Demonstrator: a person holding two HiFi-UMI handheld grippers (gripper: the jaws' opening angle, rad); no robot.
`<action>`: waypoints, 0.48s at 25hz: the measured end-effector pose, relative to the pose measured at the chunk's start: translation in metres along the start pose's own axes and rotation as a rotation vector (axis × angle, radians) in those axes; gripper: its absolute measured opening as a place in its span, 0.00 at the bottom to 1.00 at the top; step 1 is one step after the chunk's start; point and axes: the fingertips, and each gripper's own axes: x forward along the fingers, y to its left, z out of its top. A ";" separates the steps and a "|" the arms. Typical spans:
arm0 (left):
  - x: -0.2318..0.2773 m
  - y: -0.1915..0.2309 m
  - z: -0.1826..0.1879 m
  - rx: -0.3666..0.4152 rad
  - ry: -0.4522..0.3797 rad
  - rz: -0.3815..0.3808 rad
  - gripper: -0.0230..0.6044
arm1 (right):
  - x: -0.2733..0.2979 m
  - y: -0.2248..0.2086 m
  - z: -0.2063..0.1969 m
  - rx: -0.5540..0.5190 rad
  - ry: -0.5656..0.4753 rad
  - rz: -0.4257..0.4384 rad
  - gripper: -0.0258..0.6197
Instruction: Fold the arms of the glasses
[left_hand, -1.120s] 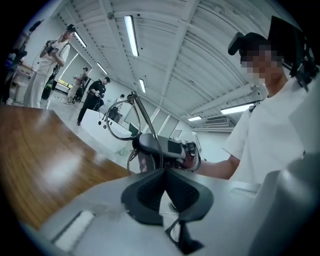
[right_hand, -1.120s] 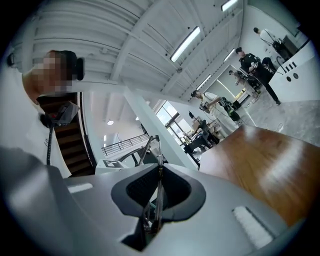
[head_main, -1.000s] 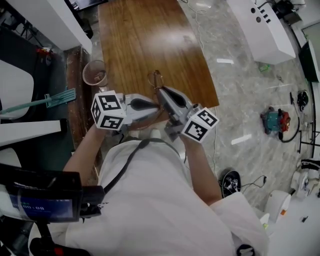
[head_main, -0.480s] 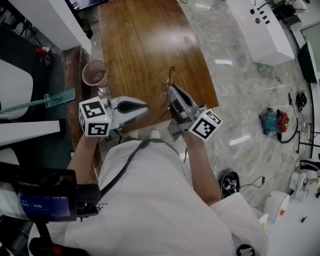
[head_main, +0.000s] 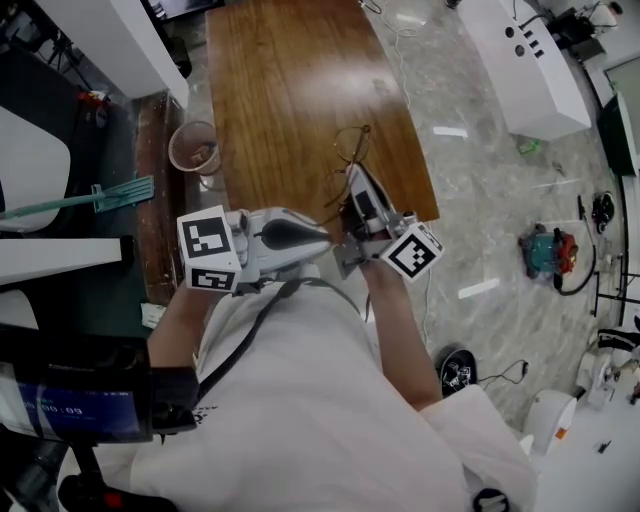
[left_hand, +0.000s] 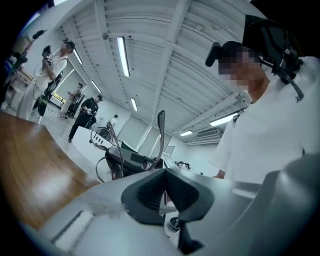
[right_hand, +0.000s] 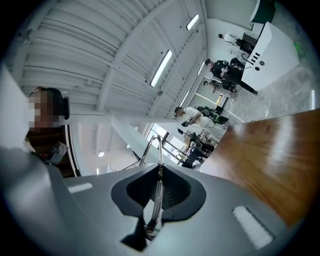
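right gripper (right_hand: 159, 175) clamps the glasses (head_main: 350, 150) frame; left gripper (left_hand: 162, 175) pinches the free arm (left_hand: 161, 130). swing it slowly toward 1 o'clock, onto the frame, without twisting.

You're in a robotics or data-collection lab, not a home. Landmark is the wooden table (head_main: 290, 100). Right of the table there's a polished stone-look floor (head_main: 480, 180) with loose cables (head_main: 600, 200), a teal and red machine (head_main: 548, 247), and a white console (head_main: 540, 80) with buttons. Left of the table stands a white counter (head_main: 110, 40). Beyond the table several people (left_hand: 85, 112) stand around with equipment. Above the table are strip lights (left_hand: 122, 56) on a white beamed ceiling.
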 end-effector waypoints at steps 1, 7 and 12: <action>0.000 0.002 0.002 0.001 -0.009 0.009 0.05 | -0.001 0.000 0.000 -0.002 -0.004 -0.001 0.09; -0.002 0.018 0.014 -0.076 -0.128 0.076 0.05 | -0.011 0.002 -0.004 -0.060 0.030 -0.002 0.09; -0.002 0.035 0.019 -0.114 -0.176 0.132 0.05 | -0.010 0.005 -0.012 -0.103 0.067 -0.006 0.09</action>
